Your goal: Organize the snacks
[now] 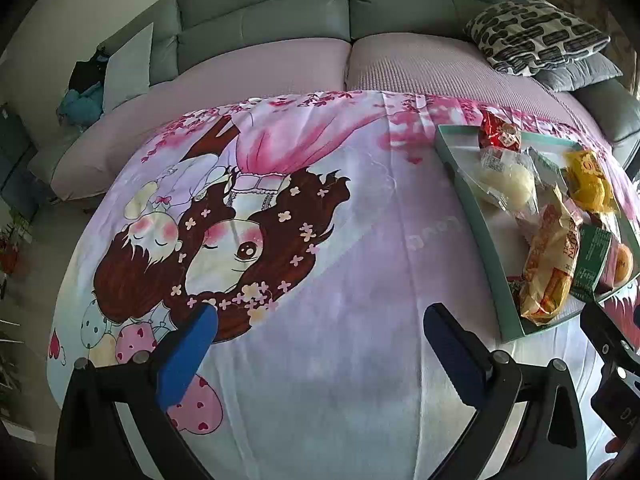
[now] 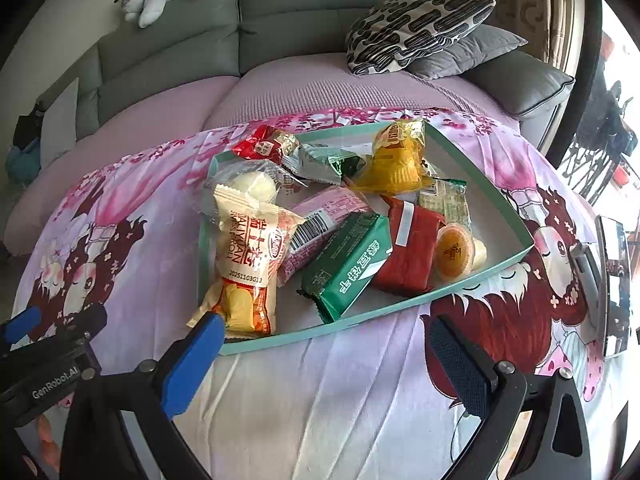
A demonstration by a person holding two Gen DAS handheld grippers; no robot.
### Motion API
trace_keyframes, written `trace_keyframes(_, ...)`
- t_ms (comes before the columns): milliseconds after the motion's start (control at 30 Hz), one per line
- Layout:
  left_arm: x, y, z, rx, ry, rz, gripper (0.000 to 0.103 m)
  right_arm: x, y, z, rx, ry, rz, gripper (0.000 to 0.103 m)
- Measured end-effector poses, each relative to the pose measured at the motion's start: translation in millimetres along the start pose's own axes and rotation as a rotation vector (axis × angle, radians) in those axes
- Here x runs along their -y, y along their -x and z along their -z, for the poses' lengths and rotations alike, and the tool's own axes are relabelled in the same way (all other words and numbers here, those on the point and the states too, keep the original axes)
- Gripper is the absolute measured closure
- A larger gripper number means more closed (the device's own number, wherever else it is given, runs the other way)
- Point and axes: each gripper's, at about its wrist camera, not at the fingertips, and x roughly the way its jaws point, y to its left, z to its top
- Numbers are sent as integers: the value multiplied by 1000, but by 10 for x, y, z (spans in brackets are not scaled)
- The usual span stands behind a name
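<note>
Right wrist | tray (image 2: pixel 472 168): 1 | green packet (image 2: pixel 348 256): 1 | grippers empty: 2

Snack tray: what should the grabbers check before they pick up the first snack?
1. Right gripper open and empty: ok.
2. Left gripper open and empty: ok.
3. Snacks inside the teal tray: ok.
4. Nearest snack, the cream roll pack, reachable on top: ok, its end overhangs the rim.
5. Green biscuit pack free: not ok, it leans on other packs.
6. Where sorted snacks go: cannot tell.
</note>
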Motion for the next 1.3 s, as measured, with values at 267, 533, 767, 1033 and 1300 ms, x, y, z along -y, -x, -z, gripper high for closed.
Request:
trace_keyframes(267,0,-8,2,-3,2,-1,1,2,-17,5,-10,3,-5,0)
trace_keyframes(533,-15,-14,1,-5,8,-7,1,6,-31,10,-13,-1,-1,0)
trace_keyframes(767,-17,-19,0,-4,11,-13,1,3,-34,11,-14,2,-2,0)
trace_keyframes(1033,-3,-23,-4,-8,9,-17,1,5,-43,11,-17,0,-1,0)
trace_keyframes(1300,3,-35,0,-12,8,-17,1,6,-43,9,-17,-1,0,0)
